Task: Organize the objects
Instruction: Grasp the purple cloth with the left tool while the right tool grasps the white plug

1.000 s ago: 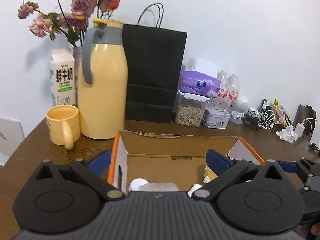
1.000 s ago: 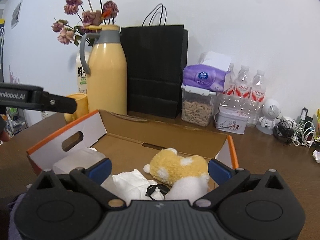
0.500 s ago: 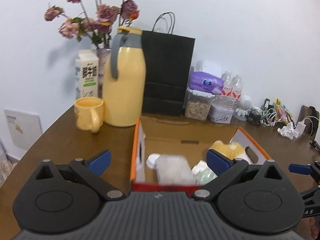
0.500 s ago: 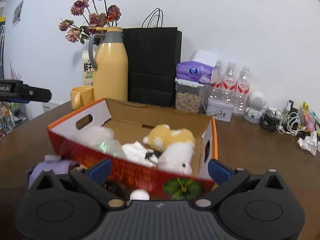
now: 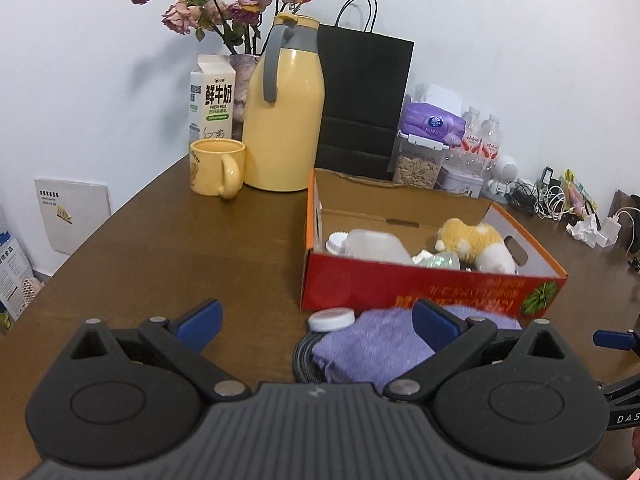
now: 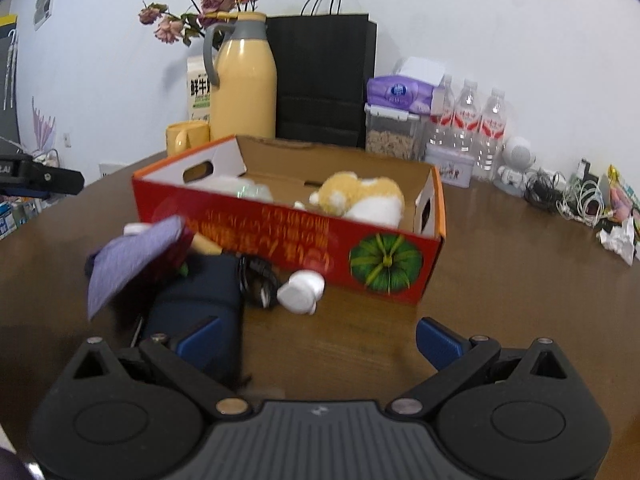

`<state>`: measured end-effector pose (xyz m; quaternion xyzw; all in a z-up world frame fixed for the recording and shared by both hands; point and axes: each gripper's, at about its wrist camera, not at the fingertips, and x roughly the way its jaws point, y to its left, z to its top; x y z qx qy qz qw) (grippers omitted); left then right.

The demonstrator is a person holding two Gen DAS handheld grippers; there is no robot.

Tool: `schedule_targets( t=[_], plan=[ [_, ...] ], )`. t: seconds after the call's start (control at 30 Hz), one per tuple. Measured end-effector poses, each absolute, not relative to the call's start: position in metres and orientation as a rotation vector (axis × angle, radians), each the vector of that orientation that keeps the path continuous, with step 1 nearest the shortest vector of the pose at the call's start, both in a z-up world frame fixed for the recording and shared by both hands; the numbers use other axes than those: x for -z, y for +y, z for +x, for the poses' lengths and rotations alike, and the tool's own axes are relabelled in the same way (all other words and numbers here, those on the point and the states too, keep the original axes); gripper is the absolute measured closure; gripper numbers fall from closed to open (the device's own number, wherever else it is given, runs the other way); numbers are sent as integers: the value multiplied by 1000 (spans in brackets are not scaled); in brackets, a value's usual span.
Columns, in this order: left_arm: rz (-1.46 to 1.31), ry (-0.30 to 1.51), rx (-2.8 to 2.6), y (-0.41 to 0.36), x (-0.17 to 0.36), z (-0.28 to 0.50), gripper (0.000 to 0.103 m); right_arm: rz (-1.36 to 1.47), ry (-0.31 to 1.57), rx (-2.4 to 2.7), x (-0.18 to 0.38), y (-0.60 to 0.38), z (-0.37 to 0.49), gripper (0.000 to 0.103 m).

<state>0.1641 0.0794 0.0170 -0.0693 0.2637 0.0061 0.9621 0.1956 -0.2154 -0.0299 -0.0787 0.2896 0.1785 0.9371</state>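
Left gripper (image 5: pixel 316 322) spread wide, nothing between its fingers; the purple cloth (image 5: pixel 372 344) sits by its right finger, the red box (image 5: pixel 432 290) just beyond. Right gripper (image 6: pixel 318 338) also wide and empty, with the box (image 6: pixel 296 236) straight ahead, white cap (image 6: pixel 301 286) against it.

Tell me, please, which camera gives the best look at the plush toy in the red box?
The right wrist view: the plush toy rises above the near wall of the red box, showing its orange back and white end. In the left wrist view the toy is also visible but smaller, off to the right beside a clear plastic container.
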Motion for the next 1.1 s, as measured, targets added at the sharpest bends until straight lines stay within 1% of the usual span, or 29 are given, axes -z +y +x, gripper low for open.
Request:
schedule_targets(
  t=[0.1,0.17,0.23,0.27,0.33,0.37,0.43,0.53,0.63,0.87,1.0,1.1],
  plan=[
    [-149,537,-10,80,-15,156,0,-154,611,-361,37,-221,186,0],
    [-157,538,-13,81,-13,152,0,-146,623,-360,41,-226,181,3],
    [-166,538,-16,81,-13,149,0,-143,640,-366,46,-230,179,12],
    [-170,537,-16,81,-13,148,0,-144,650,-371,48,-231,178,15],
    [-175,537,-16,81,-13,146,0,-142,660,-386,51,-233,177,29],
    [-178,537,-17,81,-12,145,0,-143,665,-398,53,-232,177,32],
    [-183,539,-20,81,-12,144,0,-147,671,-417,54,-231,179,43],
    [-191,540,-26,81,-12,144,0,-155,670,-446,55,-228,184,52],
    [-195,544,-35,82,-11,144,0,-162,658,-486,55,-226,188,57],
    [-213,558,-65,87,-6,145,0,-148,655,-506,49,-229,198,58],
    [-220,565,-70,87,-4,147,0,-140,672,-534,55,-220,199,67],
    [-220,566,-65,87,-3,148,0,-128,670,-535,57,-216,200,71]
  ],
)
